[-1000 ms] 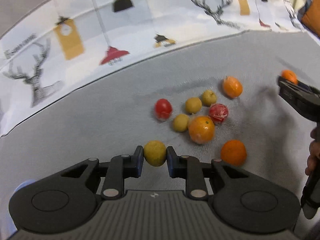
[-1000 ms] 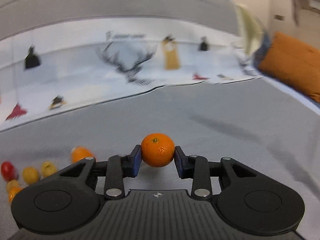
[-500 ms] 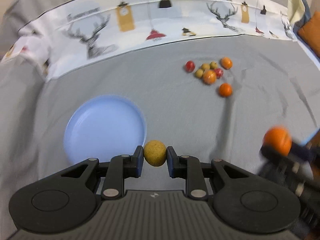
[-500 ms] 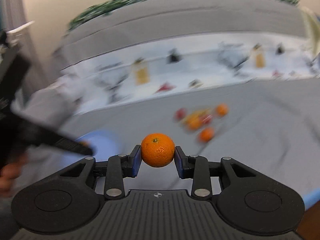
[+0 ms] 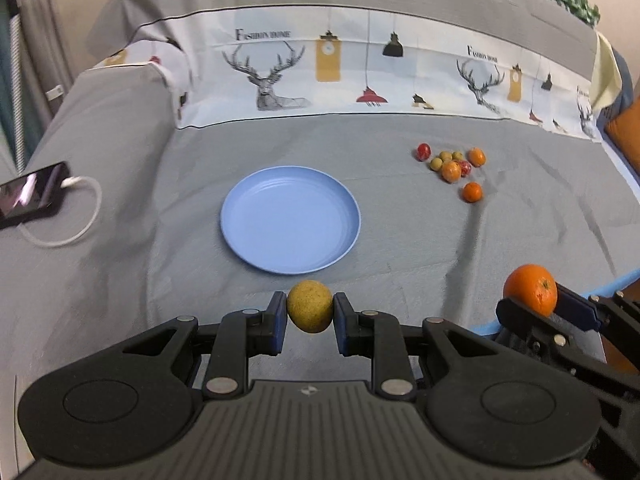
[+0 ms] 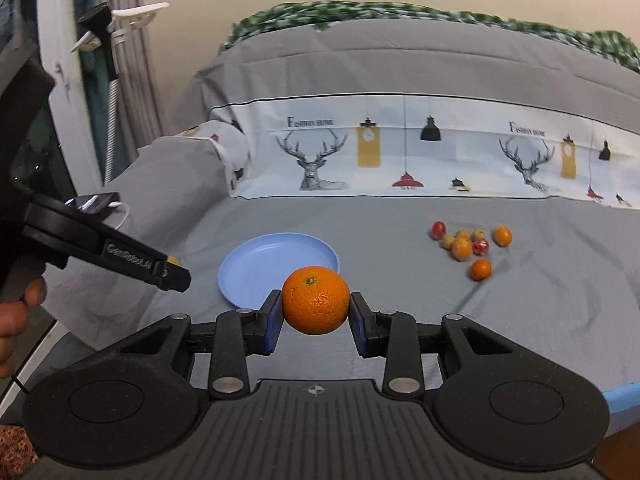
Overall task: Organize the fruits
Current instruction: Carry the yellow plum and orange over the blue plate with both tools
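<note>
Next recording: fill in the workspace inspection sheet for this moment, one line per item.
Surface: grey bedsheet, wrinkled, with a deer-print cloth band behind.
Job's things: round light-blue plastic plate, nothing on it; loose pile of small red, yellow and orange fruits to its right.
Clutter: black phone at the left edge.
Grippers: left tool shut on a yellow speckled fruit; right tool shut on a large orange; both short of the plate.
Cables: white charging cable looped from the phone.
Surroundings: green checked fabric, grey curtain.
</note>
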Demonstrator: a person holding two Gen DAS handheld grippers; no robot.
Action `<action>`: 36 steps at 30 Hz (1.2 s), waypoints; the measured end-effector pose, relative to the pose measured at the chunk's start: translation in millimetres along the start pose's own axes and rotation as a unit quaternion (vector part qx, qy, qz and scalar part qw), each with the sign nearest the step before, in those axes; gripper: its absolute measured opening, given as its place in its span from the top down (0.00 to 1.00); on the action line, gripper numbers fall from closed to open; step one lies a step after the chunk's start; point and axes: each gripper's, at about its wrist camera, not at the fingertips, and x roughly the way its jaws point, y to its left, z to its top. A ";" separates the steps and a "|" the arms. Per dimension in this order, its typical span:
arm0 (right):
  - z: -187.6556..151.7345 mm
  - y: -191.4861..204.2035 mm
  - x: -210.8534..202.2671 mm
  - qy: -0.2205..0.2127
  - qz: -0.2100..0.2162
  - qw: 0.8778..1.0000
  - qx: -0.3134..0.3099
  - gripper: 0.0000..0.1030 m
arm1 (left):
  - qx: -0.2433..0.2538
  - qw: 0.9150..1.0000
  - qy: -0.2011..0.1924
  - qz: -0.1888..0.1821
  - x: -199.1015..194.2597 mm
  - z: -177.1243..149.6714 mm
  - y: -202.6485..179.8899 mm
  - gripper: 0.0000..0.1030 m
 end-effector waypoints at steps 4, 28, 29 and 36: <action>0.8 9.2 -4.4 -0.003 0.000 1.000 -0.013 0.65 | -0.015 1.000 -0.012 -0.003 -13.5 -8.6 8.8 0.74; -1.2 19.8 -0.7 0.004 0.008 1.000 -0.029 0.65 | -0.036 0.999 -0.014 -0.008 -16.7 -12.2 20.6 0.74; -1.2 20.2 0.0 0.004 0.008 1.000 -0.028 0.65 | -0.036 0.999 -0.014 -0.008 -16.5 -12.5 20.9 0.74; -1.3 22.2 2.9 0.007 0.008 1.000 -0.026 0.65 | -0.039 0.999 -0.009 -0.009 -14.2 -12.8 21.7 0.74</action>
